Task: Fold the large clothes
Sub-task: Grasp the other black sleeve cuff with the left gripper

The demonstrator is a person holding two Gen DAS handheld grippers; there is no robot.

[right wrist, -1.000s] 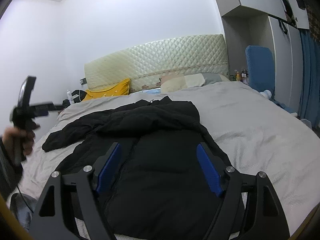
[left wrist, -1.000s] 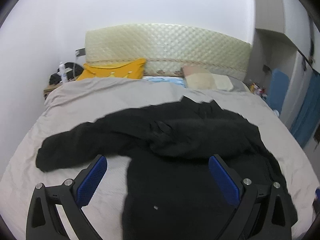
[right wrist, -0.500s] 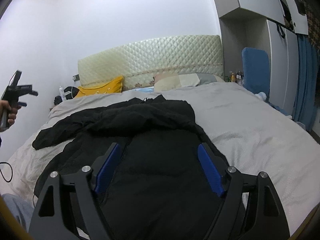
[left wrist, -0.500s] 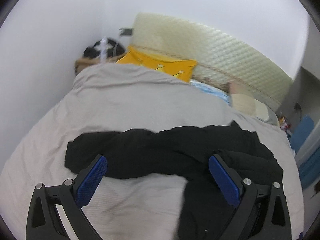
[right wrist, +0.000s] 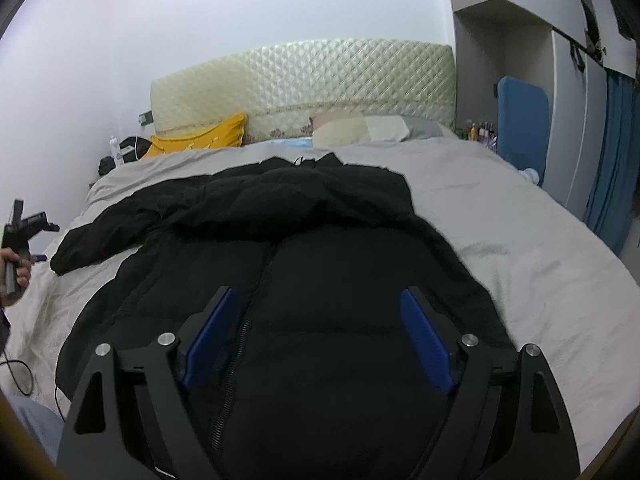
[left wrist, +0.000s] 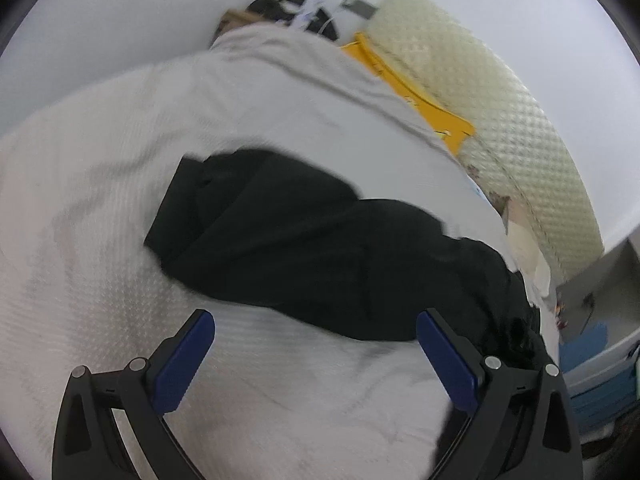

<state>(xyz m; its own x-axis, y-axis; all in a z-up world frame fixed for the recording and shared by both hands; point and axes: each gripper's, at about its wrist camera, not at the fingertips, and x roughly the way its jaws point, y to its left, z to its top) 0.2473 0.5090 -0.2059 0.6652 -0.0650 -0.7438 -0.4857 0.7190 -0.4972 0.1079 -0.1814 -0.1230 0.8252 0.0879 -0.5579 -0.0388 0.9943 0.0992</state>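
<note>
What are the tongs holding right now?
Nothing. The left tongs hang open near the black jacket's sleeve. The right tongs are opening above the jacket's front, gripping nothing.

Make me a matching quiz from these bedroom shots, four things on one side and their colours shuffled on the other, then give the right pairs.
Things:
1. jacket
2. cushion
3. headboard
4. curtain

Colours:
A. cream, quilted
B. blue
C. black
D. yellow

Pairs: 1-C, 2-D, 3-A, 4-B
</note>
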